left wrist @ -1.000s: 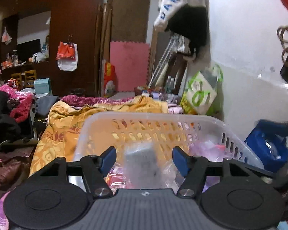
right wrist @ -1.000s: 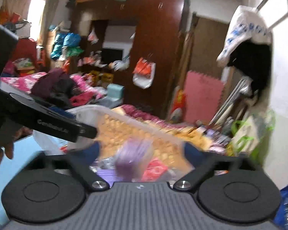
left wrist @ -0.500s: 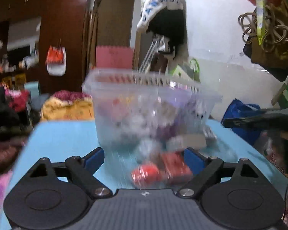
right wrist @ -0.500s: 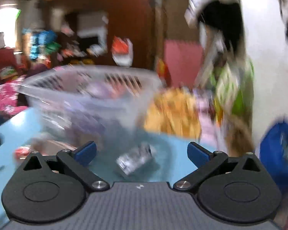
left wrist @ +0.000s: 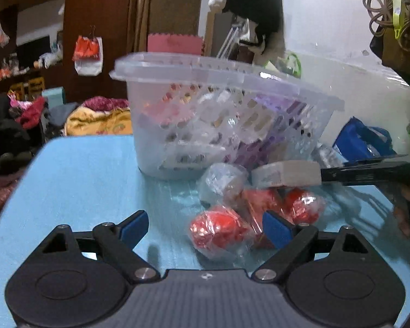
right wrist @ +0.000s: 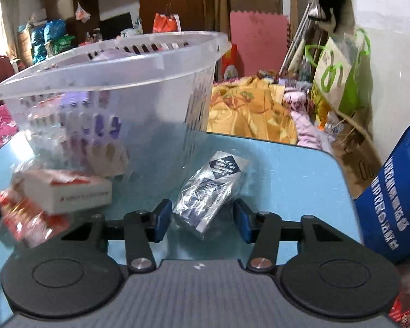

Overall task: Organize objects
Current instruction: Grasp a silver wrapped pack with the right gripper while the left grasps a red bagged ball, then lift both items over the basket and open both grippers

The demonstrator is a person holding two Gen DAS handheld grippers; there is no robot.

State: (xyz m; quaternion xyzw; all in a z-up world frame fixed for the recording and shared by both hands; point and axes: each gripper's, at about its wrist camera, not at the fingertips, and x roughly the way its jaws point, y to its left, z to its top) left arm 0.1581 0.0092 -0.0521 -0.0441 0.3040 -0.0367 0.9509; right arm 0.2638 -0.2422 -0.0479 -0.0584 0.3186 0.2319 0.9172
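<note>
Both hand-held grippers have dropped from above the clear basket (right wrist: 109, 63) to the blue worktop (left wrist: 82, 180). Right hand-held gripper (right wrist: 202, 220) has just been closing around the silver wrapped packet (right wrist: 213, 188), pads not yet pressing; left hand-held gripper (left wrist: 205, 231) gapes over the red wrapped packets (left wrist: 221, 229), so pick-up looks imminent.

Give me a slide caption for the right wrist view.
Right gripper closing around a dark wrapped packet beside the clear basket on the blue table.

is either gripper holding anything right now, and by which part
Nothing is firmly held. The left gripper is open over a red wrapped packet. The right gripper has just been closing around a dark wrapped packet's near end; contact unclear.
</note>
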